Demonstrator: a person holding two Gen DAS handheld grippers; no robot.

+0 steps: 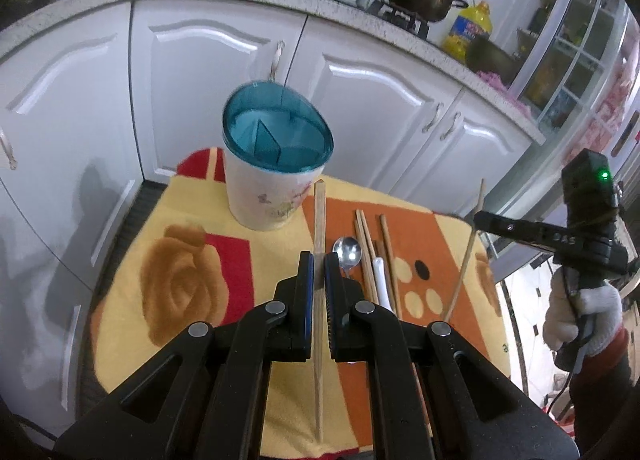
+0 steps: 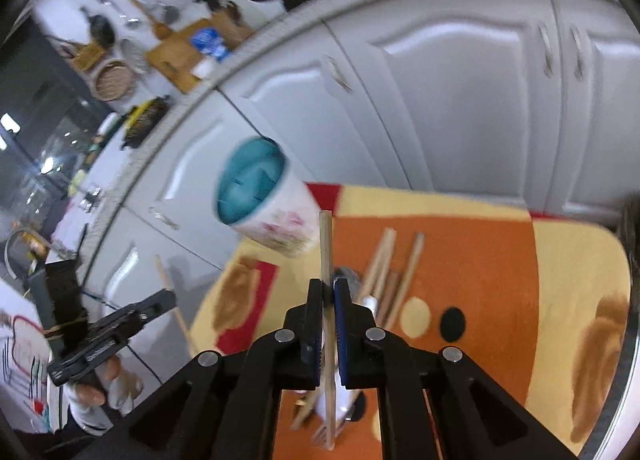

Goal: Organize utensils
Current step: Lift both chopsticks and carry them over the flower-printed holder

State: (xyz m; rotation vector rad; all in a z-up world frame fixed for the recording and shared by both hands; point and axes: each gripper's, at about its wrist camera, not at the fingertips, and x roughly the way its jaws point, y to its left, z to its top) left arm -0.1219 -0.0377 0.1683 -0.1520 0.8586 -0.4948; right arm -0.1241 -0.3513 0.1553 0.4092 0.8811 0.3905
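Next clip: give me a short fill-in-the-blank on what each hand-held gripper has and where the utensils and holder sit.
1. The left hand-held gripper and the right hand-held gripper each grip one wooden ____.
2. The white floral utensil holder has a translucent ____ divided insert.
3. The shiny metal spoon lies on the patterned orange-and-yellow ____.
4. The utensil holder currently contains ____ utensils.

Missing words: chopstick; teal; cloth; no
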